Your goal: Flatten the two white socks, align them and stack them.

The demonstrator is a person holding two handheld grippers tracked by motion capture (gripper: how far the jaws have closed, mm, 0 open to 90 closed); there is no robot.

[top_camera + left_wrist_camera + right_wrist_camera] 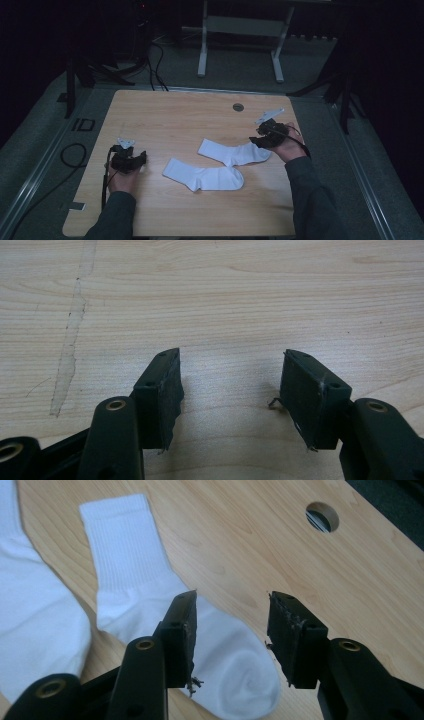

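Now right tool (pixel 231 635) open above sock (pixel 165 615) toe, near table edge (pixel 298 120).

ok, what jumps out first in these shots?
Two white socks on the wooden table: the far sock and the near sock, lying side by side mid-table. The right claw hangs open over the far sock's toe, gripping nothing. The left claw sits open over bare wood at the left.

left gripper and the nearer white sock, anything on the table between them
Nothing: in the high view bare wood of the table separates the left gripper from the nearer sock.
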